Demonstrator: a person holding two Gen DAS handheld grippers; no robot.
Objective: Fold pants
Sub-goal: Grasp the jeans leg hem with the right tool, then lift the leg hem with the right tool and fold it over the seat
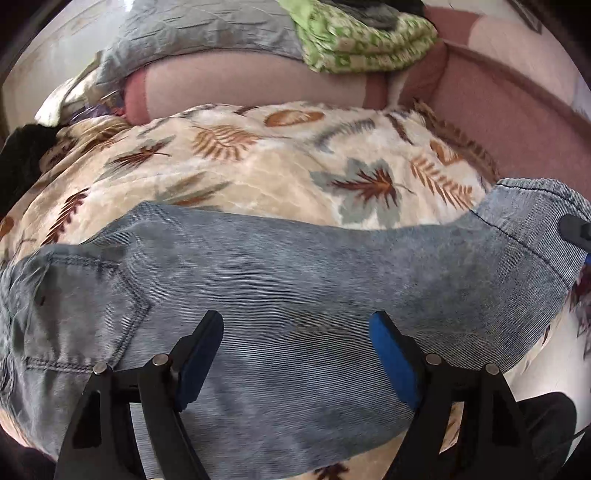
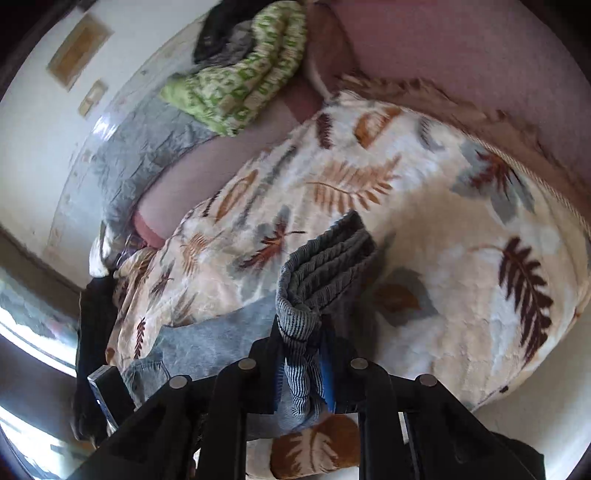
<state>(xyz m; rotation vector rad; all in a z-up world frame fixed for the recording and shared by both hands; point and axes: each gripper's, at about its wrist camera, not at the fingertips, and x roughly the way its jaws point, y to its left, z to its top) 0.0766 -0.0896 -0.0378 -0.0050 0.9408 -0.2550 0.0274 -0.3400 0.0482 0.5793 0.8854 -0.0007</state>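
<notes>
The pants, faded grey-blue denim, lie stretched across a cream blanket printed with brown and grey leaves, which covers the bed. A back pocket sits toward the left end as the left wrist camera sees it, and the hem end rises off to the right. That lifted end is bunched into several ribbed layers and pinched in the right gripper, whose jaws are clamped tight on the cloth, so the folded edge stands up above the blanket. The left gripper hangs over the middle of the denim with its blue-padded jaws spread wide and nothing between them; whether the pads brush the fabric I cannot tell. Beyond the blanket runs a pinkish bed surface, with a folded green-and-white patterned cloth and a crumpled grey sheet at the far side. A dark garment lies heaped at the blanket's left edge.
</notes>
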